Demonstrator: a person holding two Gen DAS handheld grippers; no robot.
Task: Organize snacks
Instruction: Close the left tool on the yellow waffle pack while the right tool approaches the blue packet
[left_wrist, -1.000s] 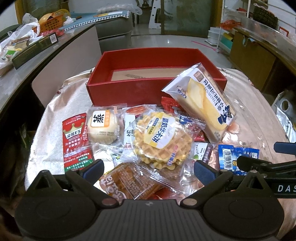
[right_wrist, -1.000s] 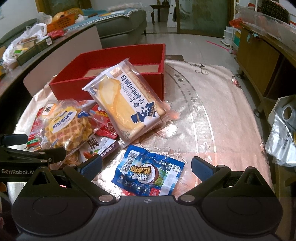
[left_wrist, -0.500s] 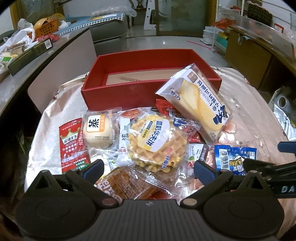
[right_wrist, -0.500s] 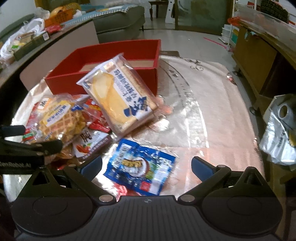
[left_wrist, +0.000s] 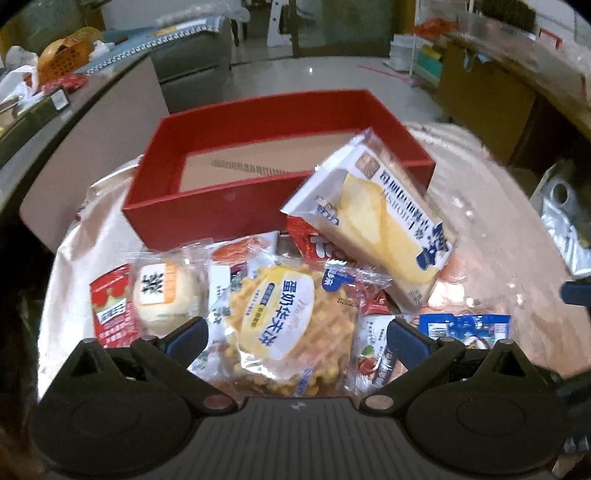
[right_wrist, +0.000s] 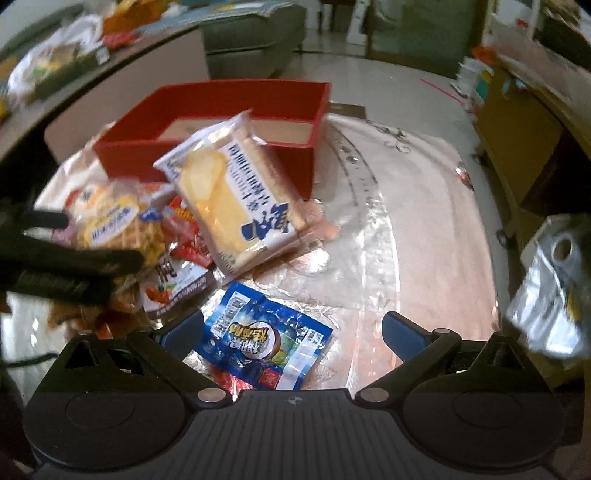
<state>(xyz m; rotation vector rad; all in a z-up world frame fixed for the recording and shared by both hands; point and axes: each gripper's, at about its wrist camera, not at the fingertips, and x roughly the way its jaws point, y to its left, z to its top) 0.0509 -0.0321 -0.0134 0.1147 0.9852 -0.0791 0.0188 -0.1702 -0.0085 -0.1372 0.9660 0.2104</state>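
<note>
While the red box (left_wrist: 207, 210) ahead is sitting empty, I am hovering both tools, left tool (left_wrist: 295, 334) and right tool (right_wrist: 291, 328), released, over unsorted snacks: waffle pack (left_wrist: 291, 321), blue packet (right_wrist: 266, 339).

I count one red box (left_wrist: 207, 206) at the far side of my table. Snacks: one large white-and-yellow bread pack (left_wrist: 373, 225) leaning on the box's right corner, one waffle pack (left_wrist: 288, 325), one round bun (left_wrist: 162, 295) left of it, one red crown sachet (left_wrist: 110, 306) at far left, one blue packet (right_wrist: 266, 339) near right. Under the waffle lie several small red and orange packets; their number I cannot tell.
</note>
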